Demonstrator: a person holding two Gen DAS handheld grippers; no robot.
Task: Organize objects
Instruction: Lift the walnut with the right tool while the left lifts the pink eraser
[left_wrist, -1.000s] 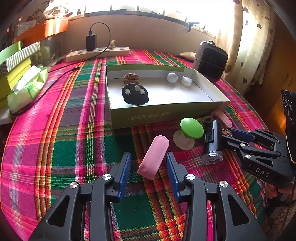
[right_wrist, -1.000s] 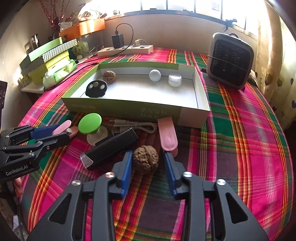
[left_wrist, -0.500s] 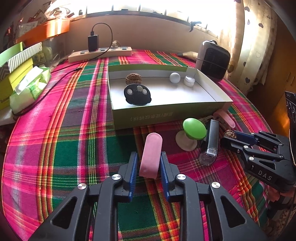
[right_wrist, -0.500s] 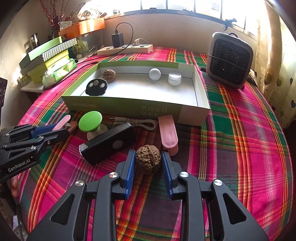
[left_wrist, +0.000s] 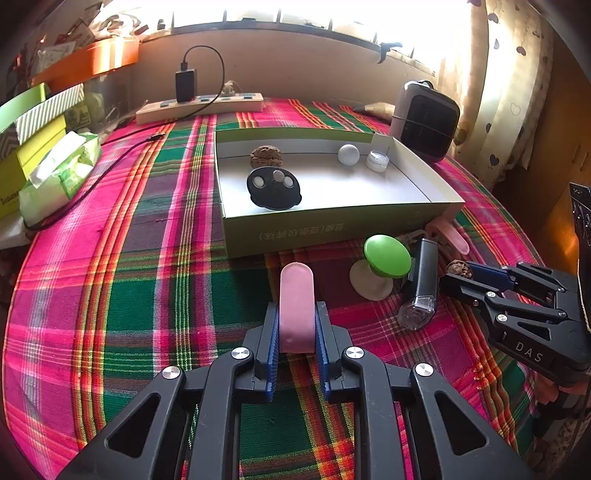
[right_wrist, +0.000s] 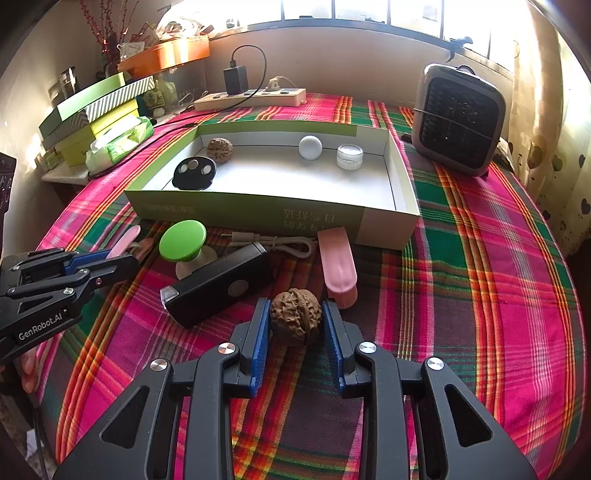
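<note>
left gripper (left_wrist: 296, 325): jaws had just closed, pinching pink case (left_wrist: 296, 306) on the tablecloth (left_wrist: 110, 295) before the tray's (left_wrist: 332, 225) front wall | right gripper (right_wrist: 295, 325): clamped on walnut (right_wrist: 295, 314) beside black device (right_wrist: 218, 284), near the tray's front wall

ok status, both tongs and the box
Left tongs just closed on pink case. Right tongs shut on walnut. Box ahead, path clear.
</note>
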